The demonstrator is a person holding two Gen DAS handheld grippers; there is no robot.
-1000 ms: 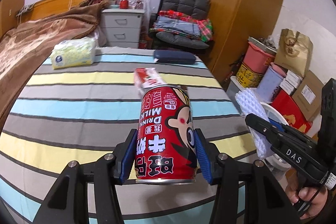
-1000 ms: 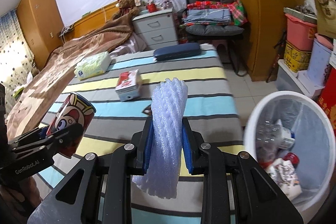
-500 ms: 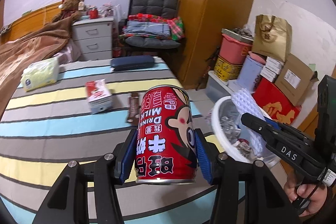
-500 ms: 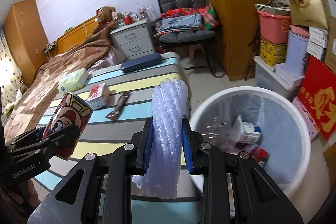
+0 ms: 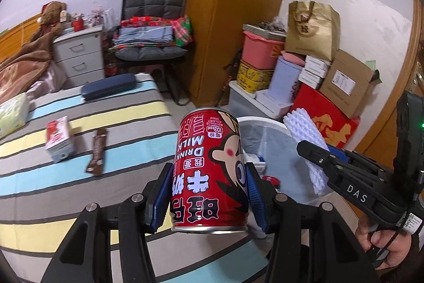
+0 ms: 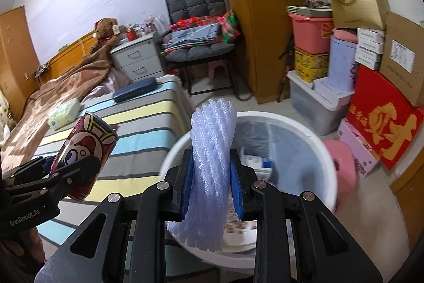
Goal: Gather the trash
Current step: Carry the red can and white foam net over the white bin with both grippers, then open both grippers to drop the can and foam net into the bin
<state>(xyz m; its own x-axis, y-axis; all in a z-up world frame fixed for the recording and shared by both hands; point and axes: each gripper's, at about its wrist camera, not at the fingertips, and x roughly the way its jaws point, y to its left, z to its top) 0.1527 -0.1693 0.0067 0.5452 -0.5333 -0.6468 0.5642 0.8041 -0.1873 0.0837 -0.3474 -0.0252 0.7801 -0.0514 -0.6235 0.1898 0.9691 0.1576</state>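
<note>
The left gripper (image 5: 209, 192) clamps a smooth red metal milk can (image 5: 210, 171) between its blue pads. The right gripper (image 6: 212, 184) squeezes a soft, ribbed white foam net sleeve (image 6: 212, 163). Just ahead of both stands the round white plastic bin (image 6: 304, 131), holding trash.

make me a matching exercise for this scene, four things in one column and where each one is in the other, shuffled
Things:
1. can
2. foam net
3. brown wrapper
4. folded clothes

Places:
A. on the grey chair
B. lying flat on the striped cover
C. clamped in the left tool
D. clamped in the right tool, in front of the white bin

Pairs: 1-C, 2-D, 3-B, 4-A
</note>
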